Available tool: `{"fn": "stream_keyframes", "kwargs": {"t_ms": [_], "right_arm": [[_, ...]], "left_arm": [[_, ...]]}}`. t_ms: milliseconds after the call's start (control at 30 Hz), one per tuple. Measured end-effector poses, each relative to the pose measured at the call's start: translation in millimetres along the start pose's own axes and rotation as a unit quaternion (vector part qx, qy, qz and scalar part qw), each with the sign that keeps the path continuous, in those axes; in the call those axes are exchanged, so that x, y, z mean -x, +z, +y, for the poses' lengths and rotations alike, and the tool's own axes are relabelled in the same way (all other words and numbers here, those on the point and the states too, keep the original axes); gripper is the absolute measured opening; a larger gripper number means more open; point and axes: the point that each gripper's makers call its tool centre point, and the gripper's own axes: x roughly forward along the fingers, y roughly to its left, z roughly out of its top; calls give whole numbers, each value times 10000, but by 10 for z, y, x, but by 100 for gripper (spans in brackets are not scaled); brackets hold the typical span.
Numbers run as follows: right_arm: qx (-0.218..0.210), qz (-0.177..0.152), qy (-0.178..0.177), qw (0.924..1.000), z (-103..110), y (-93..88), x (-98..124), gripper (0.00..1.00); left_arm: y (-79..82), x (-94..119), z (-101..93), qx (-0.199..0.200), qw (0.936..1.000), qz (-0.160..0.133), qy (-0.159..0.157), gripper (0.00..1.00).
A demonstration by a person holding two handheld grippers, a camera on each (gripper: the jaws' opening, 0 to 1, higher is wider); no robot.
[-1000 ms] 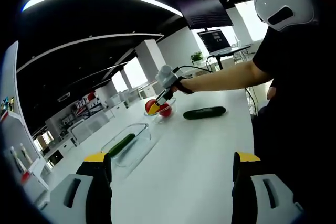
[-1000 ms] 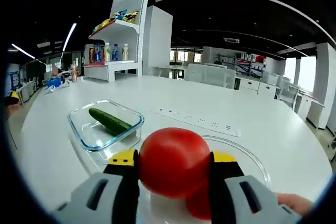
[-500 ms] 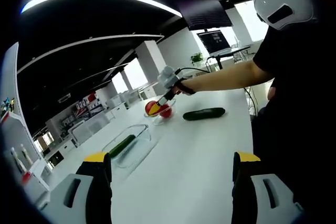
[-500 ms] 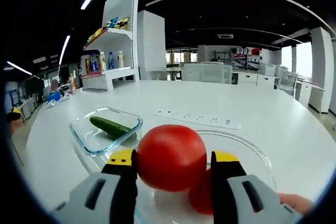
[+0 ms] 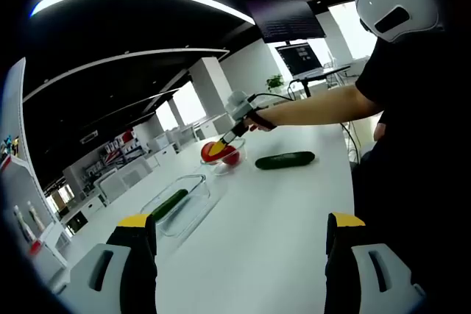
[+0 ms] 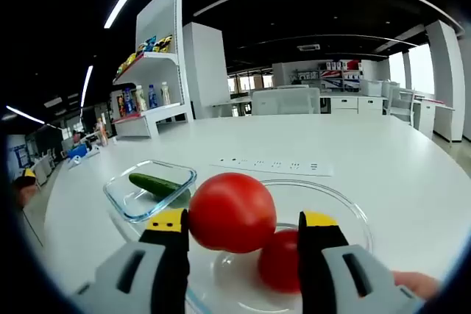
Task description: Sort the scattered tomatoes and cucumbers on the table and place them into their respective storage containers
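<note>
Red and glossy, a tomato (image 6: 232, 212) sits between the right gripper (image 6: 239, 234)'s jaws, the right jaw seemingly parted from it, just above the round glass bowl (image 6: 346, 218), where another tomato (image 6: 280, 260) lies. Dropped from here, it could bounce off that second tomato and roll over the bowl's low rim. The left gripper view adds a loose cucumber (image 5: 285, 159) on the white table (image 5: 280, 218) beside the bowl, a rectangular glass dish (image 5: 193, 204) holding a cucumber nearer, and the left gripper (image 5: 241, 255) wide and empty.
</note>
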Motion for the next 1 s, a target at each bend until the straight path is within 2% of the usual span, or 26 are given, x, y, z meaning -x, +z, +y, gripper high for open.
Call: {"fn": "stream_keyframes", "kwargs": {"t_ms": [100, 367, 567, 733, 1000], "right_arm": [[-168, 5, -66, 9998, -44, -7, 13, 64], [-345, 1, -17, 9994, -57, -42, 74, 66], [-132, 174, -94, 9997, -73, -108, 76, 71], [180, 247, -158, 9994, -67, -174, 107, 70], [88, 171, 18, 9998, -5, -173, 206, 67]], "left_arm": [[6, 3, 9, -3, 10000, 3, 14, 95], [4, -8, -1, -18, 10000, 10, -11, 95], [8, -21, -15, 1, 10000, -8, -40, 95], [-6, -11, -7, 6, 10000, 19, -32, 95], [5, -24, 19, 9, 10000, 5, -29, 95]]}}
